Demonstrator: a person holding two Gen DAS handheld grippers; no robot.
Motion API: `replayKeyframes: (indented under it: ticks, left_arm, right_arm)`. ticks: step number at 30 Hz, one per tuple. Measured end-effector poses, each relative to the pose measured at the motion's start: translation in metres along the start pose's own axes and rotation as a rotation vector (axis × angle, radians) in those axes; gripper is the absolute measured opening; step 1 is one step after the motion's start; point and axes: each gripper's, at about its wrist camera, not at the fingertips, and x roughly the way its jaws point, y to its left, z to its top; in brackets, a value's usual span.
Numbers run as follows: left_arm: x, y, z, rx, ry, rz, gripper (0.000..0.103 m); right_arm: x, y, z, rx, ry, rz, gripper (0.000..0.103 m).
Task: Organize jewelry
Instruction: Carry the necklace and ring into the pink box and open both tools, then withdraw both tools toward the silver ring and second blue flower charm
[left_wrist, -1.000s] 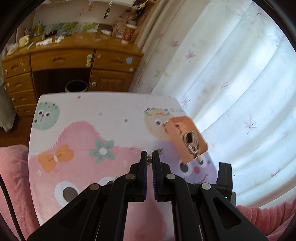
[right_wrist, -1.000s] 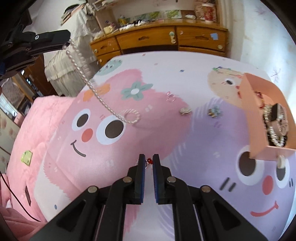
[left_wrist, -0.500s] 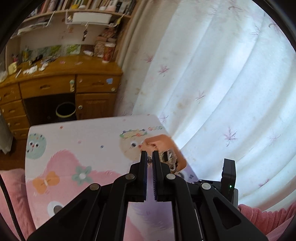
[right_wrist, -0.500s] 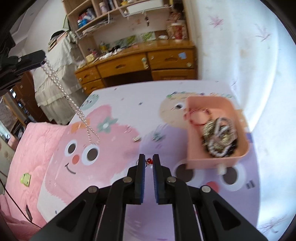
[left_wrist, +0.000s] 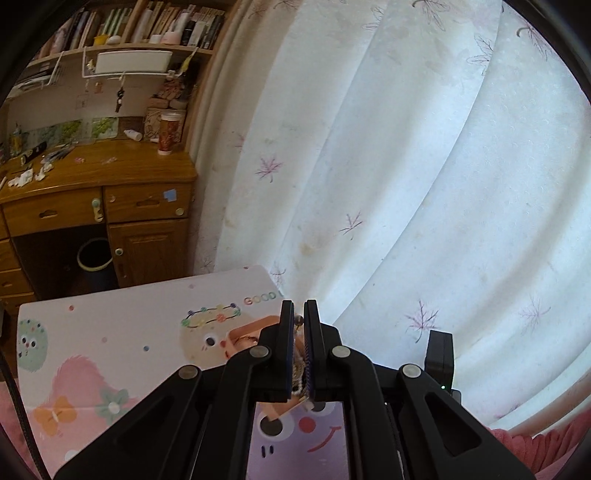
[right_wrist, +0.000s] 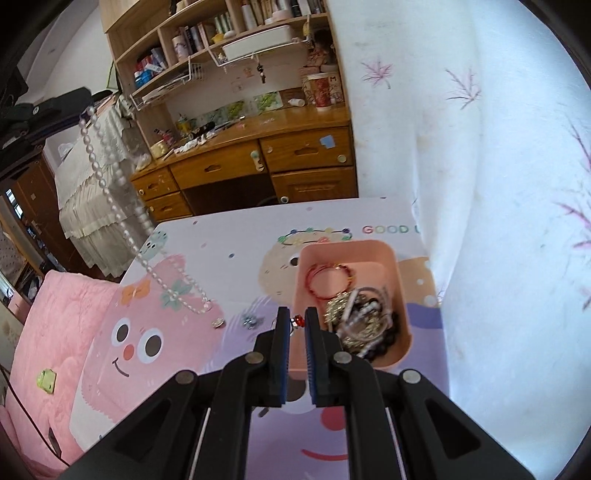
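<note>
My left gripper (left_wrist: 299, 317) is shut on a pearl necklace (right_wrist: 110, 192), which hangs from it as a long strand in the right wrist view, high above the mat; its lower end (right_wrist: 201, 308) dangles near the mat. My right gripper (right_wrist: 297, 319) is shut on a small red-beaded piece (right_wrist: 298, 320) and hovers at the near left edge of the pink box (right_wrist: 391, 258). The box holds a red string bracelet (right_wrist: 330, 277) and a heap of chains and beads (right_wrist: 364, 319). In the left wrist view the box (left_wrist: 247, 334) is mostly hidden behind the fingers.
The cartoon mat (right_wrist: 207, 369) covers the table. Two small pieces (right_wrist: 218, 323) (right_wrist: 251, 320) lie on it left of the box. A wooden desk (right_wrist: 258, 162) stands behind, a white curtain (right_wrist: 498, 184) to the right, pink bedding (right_wrist: 48, 325) to the left.
Both grippers have risen and tilted up. The left one lifted the pearl necklace off the mat and swung towards the box. The right one moved towards the box with the red piece.
</note>
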Motion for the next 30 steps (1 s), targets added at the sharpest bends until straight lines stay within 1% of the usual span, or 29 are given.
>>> replayKeyframes:
  ticks: [6,11,12,14,15,16,17,18,19,20,21,22,23,24,27,28,30]
  left_arm:
    - [0.037,-0.016,0.010,0.001,0.024,-0.024,0.003]
    - [0.062,-0.022,0.010,-0.002,0.053,-0.030,0.003]
    - [0.065,-0.021,0.010,-0.004,0.059,-0.026,0.003]
    - [0.073,-0.021,0.008,-0.012,0.086,0.016,0.006]
    - [0.075,-0.019,0.007,-0.016,0.102,0.029,0.011]
    - [0.079,-0.017,0.005,-0.028,0.128,0.051,0.014]
    - [0.080,-0.013,0.003,-0.040,0.145,0.063,0.016]
    - [0.080,-0.011,0.002,-0.048,0.154,0.070,0.020]
    - [0.079,-0.007,0.000,-0.057,0.168,0.086,0.025]
    - [0.077,-0.004,-0.002,-0.059,0.174,0.099,0.026]
    - [0.075,-0.001,-0.004,-0.058,0.179,0.111,0.031]
    - [0.072,0.004,-0.006,-0.059,0.183,0.122,0.039]
    - [0.069,0.007,-0.007,-0.062,0.186,0.127,0.045]
    - [0.064,0.012,-0.010,-0.070,0.192,0.136,0.054]
    - [0.054,0.023,-0.015,-0.075,0.204,0.145,0.056]
    - [0.049,0.027,-0.018,-0.068,0.210,0.155,0.061]
    - [0.041,0.034,-0.024,-0.057,0.224,0.166,0.067]
  right_arm:
    - [0.009,-0.020,0.006,0.017,0.024,0.001,0.007]
    - [0.014,-0.027,0.009,0.020,0.036,0.005,0.007]
    - [0.016,-0.028,0.009,0.020,0.040,0.003,0.008]
    - [0.020,-0.030,0.008,0.030,0.056,-0.005,0.009]
    - [0.024,-0.032,0.008,0.039,0.079,-0.002,0.011]
    - [0.028,-0.033,0.008,0.050,0.105,-0.004,0.024]
    - [0.031,-0.034,0.007,0.060,0.117,-0.011,0.042]
    - [0.031,-0.035,0.006,0.070,0.115,-0.012,0.048]
    - [0.030,-0.036,0.005,0.079,0.104,-0.011,0.051]
    - [0.028,-0.036,0.005,0.088,0.093,-0.006,0.051]
    - [0.027,-0.036,0.005,0.096,0.088,-0.002,0.052]
    - [0.026,-0.036,0.004,0.107,0.089,-0.001,0.053]
    - [0.026,-0.036,0.004,0.112,0.092,-0.001,0.056]
    - [0.027,-0.035,0.003,0.121,0.096,-0.001,0.057]
    - [0.028,-0.030,0.001,0.137,0.108,-0.008,0.059]
    - [0.028,-0.028,-0.001,0.142,0.113,-0.008,0.059]
    - [0.028,-0.022,-0.003,0.157,0.117,-0.008,0.059]
